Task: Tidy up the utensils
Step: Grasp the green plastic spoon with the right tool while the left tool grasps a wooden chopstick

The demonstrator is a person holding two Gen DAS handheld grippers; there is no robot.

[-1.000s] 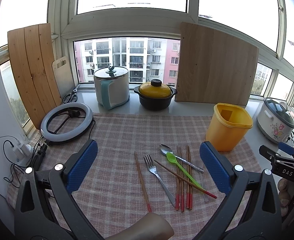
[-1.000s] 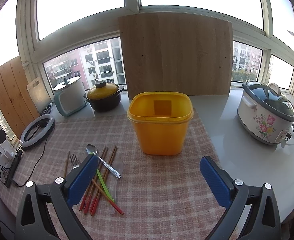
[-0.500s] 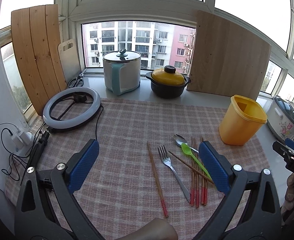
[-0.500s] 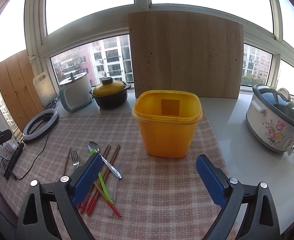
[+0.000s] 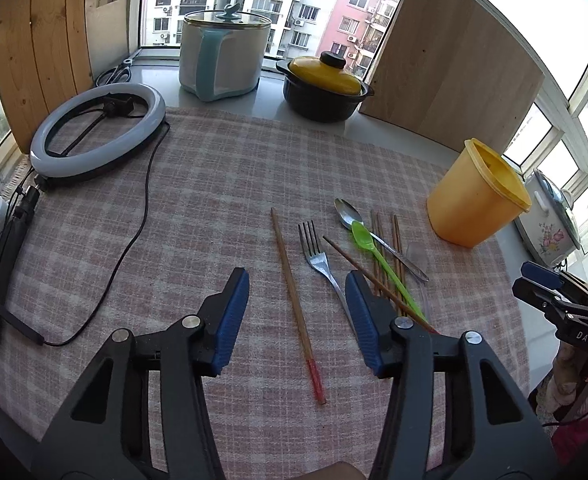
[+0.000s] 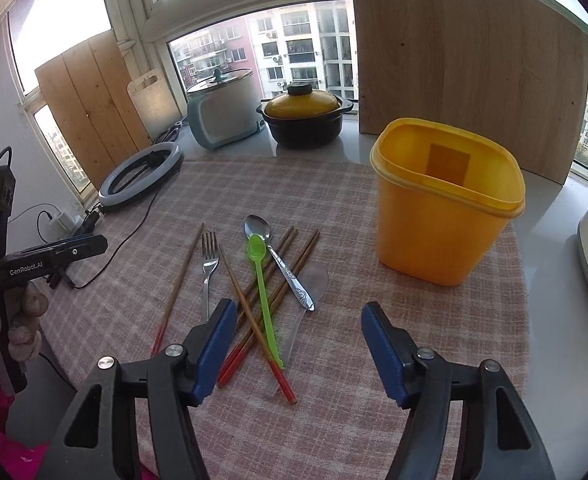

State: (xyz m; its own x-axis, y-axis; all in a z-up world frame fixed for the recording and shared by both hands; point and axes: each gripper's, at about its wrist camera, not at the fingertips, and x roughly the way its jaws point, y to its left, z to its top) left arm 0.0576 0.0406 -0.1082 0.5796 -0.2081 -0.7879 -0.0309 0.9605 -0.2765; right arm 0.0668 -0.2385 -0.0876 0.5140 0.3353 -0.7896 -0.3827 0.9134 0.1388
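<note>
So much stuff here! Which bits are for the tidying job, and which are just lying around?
For the job: fork, metal spoon, green spoon, chopsticks, yellow container.

Just lying about: ring light, black pot, white cooker, scissors.

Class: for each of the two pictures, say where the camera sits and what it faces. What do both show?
Left wrist: on the left gripper, facing the lone chopstick and fork; jaws open; right gripper at right edge.
Right wrist: on the right gripper, facing the green spoon and bin; jaws open.
Shared: utensils, bin, ring light.
</note>
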